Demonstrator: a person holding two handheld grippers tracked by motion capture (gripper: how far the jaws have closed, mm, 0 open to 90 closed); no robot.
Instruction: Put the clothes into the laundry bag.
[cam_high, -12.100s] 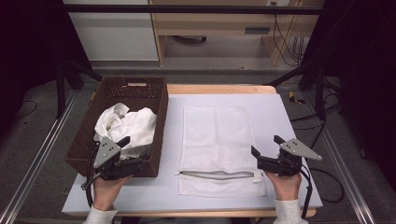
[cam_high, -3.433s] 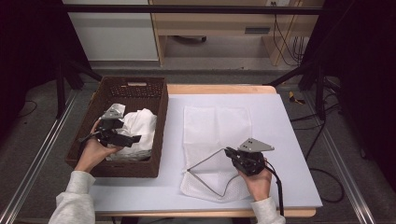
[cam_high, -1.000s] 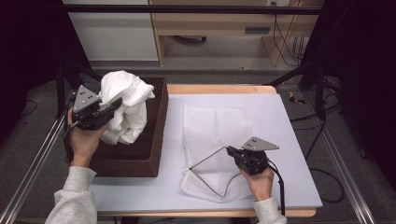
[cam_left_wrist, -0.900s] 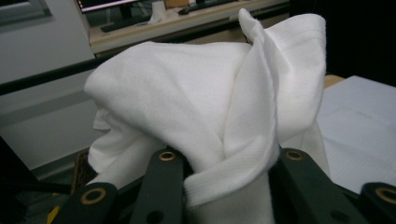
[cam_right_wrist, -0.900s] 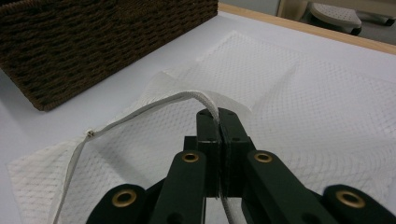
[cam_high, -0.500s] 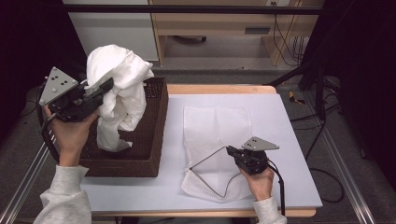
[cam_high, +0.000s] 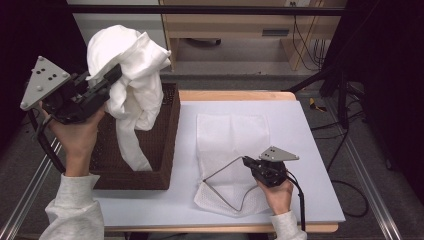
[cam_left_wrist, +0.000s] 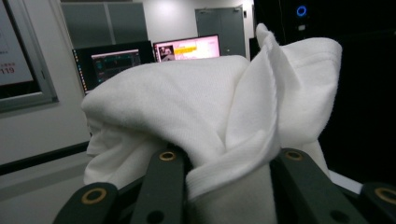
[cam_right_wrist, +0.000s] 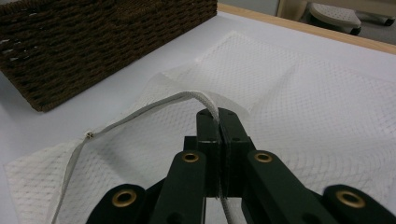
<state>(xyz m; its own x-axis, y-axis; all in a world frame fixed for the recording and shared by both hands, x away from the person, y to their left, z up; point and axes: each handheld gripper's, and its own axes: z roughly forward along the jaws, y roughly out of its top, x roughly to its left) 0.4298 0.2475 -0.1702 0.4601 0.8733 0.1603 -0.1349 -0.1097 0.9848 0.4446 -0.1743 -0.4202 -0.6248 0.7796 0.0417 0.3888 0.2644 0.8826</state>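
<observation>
The left claw (cam_high: 107, 80) is clenched on a white garment (cam_high: 132, 75), held high above the brown woven basket (cam_high: 167, 145). The right claw (cam_high: 247, 162) is clenched on the zipper edge of a white mesh bag (cam_high: 230, 135) lying on the counter (cam_high: 310, 165)

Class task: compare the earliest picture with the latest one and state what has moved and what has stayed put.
The left gripper took the white garment from the wicker basket and raised it. The right gripper clamped the mesh bag's zipper edge and lifted it open. Basket and bag kept their places.
</observation>
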